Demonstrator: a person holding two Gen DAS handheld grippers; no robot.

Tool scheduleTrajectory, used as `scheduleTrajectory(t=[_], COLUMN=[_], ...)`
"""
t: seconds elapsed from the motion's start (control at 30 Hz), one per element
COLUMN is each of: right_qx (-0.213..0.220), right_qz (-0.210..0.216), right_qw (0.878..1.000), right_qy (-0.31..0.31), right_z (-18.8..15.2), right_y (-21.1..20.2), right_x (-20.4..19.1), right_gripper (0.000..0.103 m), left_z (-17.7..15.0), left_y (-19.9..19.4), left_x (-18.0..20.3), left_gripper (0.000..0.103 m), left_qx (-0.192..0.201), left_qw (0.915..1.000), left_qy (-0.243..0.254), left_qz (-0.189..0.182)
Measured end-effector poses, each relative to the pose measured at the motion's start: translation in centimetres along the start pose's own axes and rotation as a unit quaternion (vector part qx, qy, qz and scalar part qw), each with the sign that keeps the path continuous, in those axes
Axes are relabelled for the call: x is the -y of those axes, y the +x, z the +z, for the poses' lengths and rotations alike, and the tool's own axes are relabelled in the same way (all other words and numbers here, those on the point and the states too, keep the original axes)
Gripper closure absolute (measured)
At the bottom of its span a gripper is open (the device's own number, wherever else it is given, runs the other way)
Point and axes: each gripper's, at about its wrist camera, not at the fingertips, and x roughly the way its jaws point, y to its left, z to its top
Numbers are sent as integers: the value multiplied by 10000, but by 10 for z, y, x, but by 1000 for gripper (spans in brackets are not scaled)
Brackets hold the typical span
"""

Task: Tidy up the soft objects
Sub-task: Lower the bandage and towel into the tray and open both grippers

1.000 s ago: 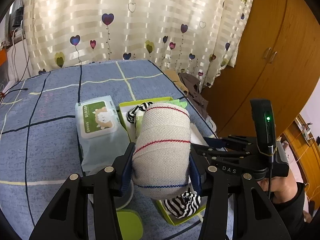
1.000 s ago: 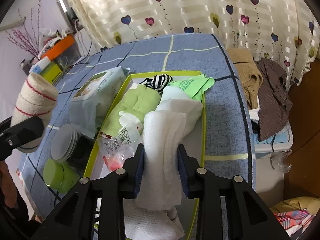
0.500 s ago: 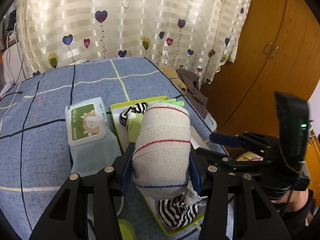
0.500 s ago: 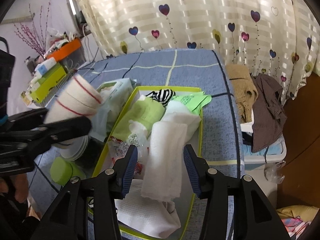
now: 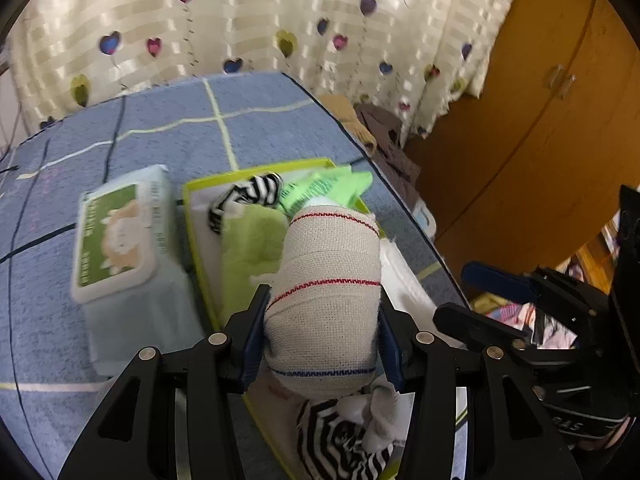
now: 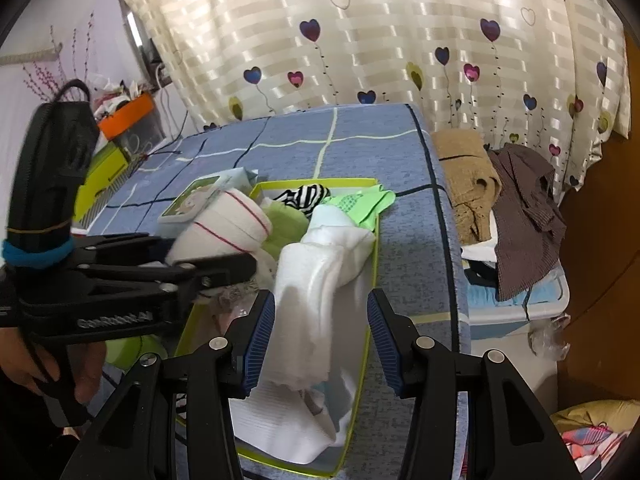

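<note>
Bandage roll (image 5: pixel 326 300): beige elastic roll with red and blue stripes, clamped between both pads of the left hand-held gripper (image 5: pixel 322 334), held above the near half of the tray.
Left hand-held gripper: clenched on the bandage roll; in the right wrist view it comes in from the left, carried by a hand (image 6: pixel 48 364).
White cloth (image 6: pixel 320 276): lies lengthwise in the tray, between the pads of the right hand-held gripper (image 6: pixel 322 338) but not pressed by them.
Right hand-held gripper: released; its jaws have just been opening and stand apart on either side of the white cloth.
Tray (image 6: pixel 362 364): yellow-green rim, filled with soft things, among them a striped black and white sock (image 5: pixel 248 196) at the far end and a green towel (image 5: pixel 250 248).
Wet wipes pack (image 5: pixel 118 236): just beside the tray on its left.
Bed (image 5: pixel 168 128): blue cover with light lines, carries the tray and the pack.
Curtain (image 6: pixel 360 32): cream with hearts, behind the bed.
</note>
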Motion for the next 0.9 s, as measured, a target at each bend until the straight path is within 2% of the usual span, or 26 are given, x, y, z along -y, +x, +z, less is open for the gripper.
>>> scheduleTrajectory(t=[0.1, 0.17, 0.37, 0.57, 0.9], right_qx=[-1, -10, 49, 123, 283], right_qz=[-18, -23, -32, -110, -286], right_qw=[10000, 10000, 10000, 9999, 9991], right_qy=[19, 35, 31, 19, -97], right_z=[-1, -2, -3, -4, -15], right_y=[-1, -2, -8, -20, -47], right_x=[2, 3, -1, -8, -37], right_gripper=[55, 55, 55, 55, 50], left_z=[-2, -4, -3, -7, -29], left_y=[16, 17, -3, -18, -70], left_x=[4, 4, 3, 6, 10], left_gripper=[53, 53, 53, 53, 52], left_qx=[-280, -297, 28, 170, 609], left_qw=[9996, 9995, 9999, 9996, 9977], left_qy=[76, 40, 6, 81, 169], left_qz=[-61, -57, -138, -204, -238])
